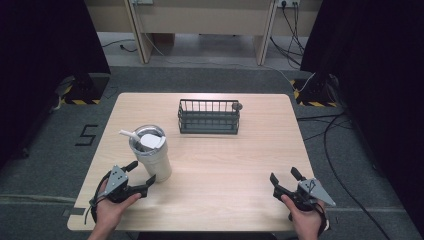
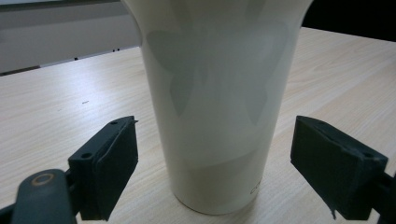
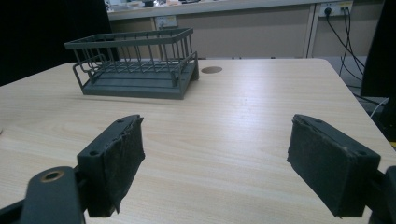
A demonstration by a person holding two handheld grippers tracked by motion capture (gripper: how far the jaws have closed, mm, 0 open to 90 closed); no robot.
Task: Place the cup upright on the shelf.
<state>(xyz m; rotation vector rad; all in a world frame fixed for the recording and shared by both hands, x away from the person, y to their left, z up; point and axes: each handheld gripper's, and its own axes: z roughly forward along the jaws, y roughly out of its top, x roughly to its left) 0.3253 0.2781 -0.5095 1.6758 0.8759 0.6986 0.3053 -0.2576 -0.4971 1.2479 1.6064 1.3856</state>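
A tall cream tumbler with a lid and a white straw stands on the left part of the wooden table. My left gripper is open at the tumbler's base, one jaw on each side of it. In the left gripper view the tumbler stands between the two pads with a gap to each. My right gripper is open near the table's front right, with nothing between its jaws. A dark wire basket sits at the back centre, also seen in the right gripper view as the basket, far ahead.
A small dark round disc lies by the basket's right end, seen as the disc on the wood. Black curtains flank the table, with cables on the floor at the right. A desk frame stands behind.
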